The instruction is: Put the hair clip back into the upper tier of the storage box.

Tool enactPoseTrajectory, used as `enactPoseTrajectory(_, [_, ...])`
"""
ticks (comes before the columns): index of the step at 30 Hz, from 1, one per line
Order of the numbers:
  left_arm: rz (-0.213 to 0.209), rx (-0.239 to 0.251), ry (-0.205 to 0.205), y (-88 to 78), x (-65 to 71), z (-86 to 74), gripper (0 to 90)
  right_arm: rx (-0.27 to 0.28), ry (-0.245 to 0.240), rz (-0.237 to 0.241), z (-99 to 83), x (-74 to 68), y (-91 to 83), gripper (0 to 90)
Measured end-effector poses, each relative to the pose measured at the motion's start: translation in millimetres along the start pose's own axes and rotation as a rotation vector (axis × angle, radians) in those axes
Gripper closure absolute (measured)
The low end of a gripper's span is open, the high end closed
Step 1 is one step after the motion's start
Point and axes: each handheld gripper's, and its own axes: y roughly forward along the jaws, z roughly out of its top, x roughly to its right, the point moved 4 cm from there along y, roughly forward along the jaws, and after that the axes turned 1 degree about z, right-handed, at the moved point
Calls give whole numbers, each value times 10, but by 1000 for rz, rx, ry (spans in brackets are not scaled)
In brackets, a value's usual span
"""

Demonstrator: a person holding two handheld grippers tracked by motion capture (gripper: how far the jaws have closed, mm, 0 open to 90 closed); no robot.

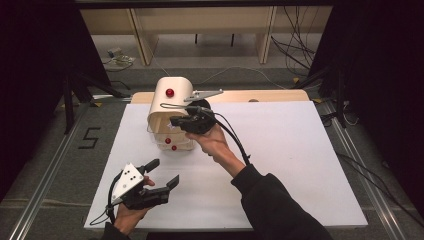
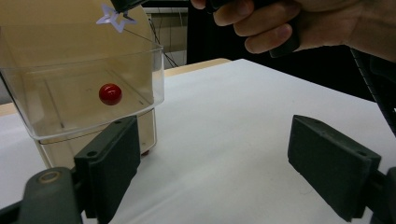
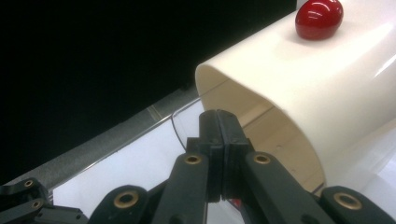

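At the near left of the counter [image 1: 280, 150], the left gripper [image 1: 165, 171] rests low with its fingers [image 2: 114, 154] spread wide and holding nothing, pointed at the clear tray [image 2: 140, 74]. Farther in, the right gripper [image 1: 172, 120] sits at the open front of the cream cover [image 1: 165, 105], where the tray [image 1: 170, 142] juts out below; its fingers [image 3: 212, 140] are pressed fully together. A thin clear rim runs just behind them, but I cannot tell whether it is pinched. Judgement: the step is working the tray at the cover's mouth. Confirm the grip on the rim first, then draw level and straight along the tray's line. Steady the cover with the free left if it slides. The red knob [image 1: 170, 93] on top is untouched.
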Motion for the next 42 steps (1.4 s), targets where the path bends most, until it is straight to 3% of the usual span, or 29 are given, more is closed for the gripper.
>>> enactPoseTrajectory(23, [-6,1,-3,0,6,1,167,-33,-23,-50,14,7,196,899])
enactPoseTrajectory(29, [-6,-1,0,-2,4,1,167,-44,-33,-47,8,-3,232,838])
enactPoseTrajectory(42, [-4,-1,-2,3,6,-1,168,-9,-56,-26,78,-25,28,766])
